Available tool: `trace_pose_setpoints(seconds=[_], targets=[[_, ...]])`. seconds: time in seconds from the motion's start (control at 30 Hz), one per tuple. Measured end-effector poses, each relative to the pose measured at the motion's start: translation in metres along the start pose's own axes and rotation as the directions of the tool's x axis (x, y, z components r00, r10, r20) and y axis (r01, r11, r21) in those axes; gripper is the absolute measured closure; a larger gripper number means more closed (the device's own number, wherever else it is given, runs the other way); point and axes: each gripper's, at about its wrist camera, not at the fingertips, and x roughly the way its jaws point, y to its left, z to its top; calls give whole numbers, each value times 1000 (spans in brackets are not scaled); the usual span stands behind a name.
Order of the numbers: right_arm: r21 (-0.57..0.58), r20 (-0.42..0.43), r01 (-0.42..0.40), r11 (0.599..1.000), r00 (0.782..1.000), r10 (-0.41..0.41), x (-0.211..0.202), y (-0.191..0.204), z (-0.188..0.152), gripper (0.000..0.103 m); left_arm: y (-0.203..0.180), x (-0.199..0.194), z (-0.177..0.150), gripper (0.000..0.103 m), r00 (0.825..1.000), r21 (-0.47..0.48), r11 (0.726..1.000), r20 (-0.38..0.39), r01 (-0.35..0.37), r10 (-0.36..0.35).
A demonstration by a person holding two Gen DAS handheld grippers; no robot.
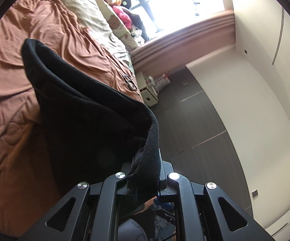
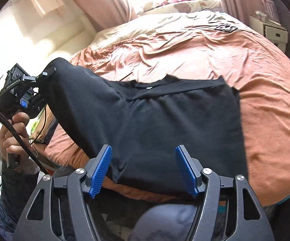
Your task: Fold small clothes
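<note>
left tool (image 2: 51, 70), held up in a hand (image 2: 12, 134), is clenched on one edge of the black knit cotton garment (image 2: 165, 124), which drapes rightward onto the bed's wrinkled rust-orange sheet (image 2: 265, 104); right tool (image 2: 143, 168), blue pads (image 2: 102, 168) released, hovers over the cloth.

The shirt (image 2: 165, 124) was all black, with a tiny white tag at its neck. The bed cover (image 2: 265, 92) was rusty orange, and the far end of it was pale tan. The right gripper (image 2: 143, 170) was black with bright blue pads (image 2: 100, 170). The left gripper (image 2: 30, 86) was black too, with one small blue square. The wall (image 1: 245, 100) was cream, and the toy (image 1: 123, 14) was pink.
</note>
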Motion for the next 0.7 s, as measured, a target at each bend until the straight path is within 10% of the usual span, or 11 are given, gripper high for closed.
trace_pose_setpoints(seconds=[0.7], targets=[[198,-12,74,977,997,-74,-43,-88,-33,39,-35,176,-38,91,960,62,998,-278,9,9]])
